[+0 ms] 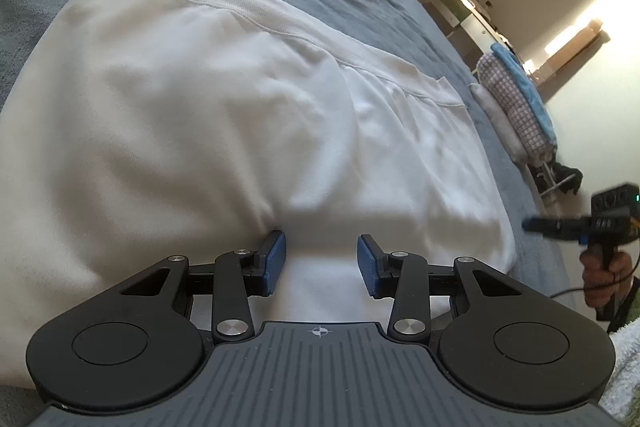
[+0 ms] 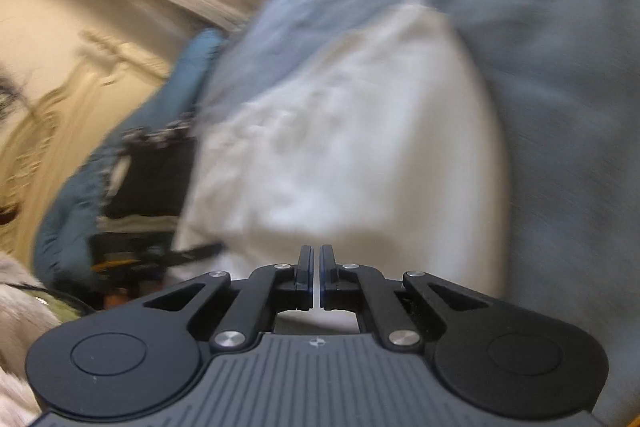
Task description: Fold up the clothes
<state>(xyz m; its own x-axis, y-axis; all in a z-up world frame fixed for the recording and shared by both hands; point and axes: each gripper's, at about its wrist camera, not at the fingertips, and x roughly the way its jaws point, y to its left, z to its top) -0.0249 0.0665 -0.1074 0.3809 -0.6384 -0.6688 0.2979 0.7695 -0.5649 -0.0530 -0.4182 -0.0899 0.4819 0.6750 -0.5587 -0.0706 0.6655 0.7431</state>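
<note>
Left wrist | left gripper (image 1: 321, 261) parted over white garment (image 1: 200, 115) edge; right gripper (image 2: 316, 267) closed, empty

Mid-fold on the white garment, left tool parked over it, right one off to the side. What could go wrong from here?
1. The left tool is open with the white garment between its pads, not pinched; a pull may slip off.
2. The right tool is shut and appears empty, so that side may be unsupported.
3. The right wrist view is blurred, so aiming is unreliable.
</note>
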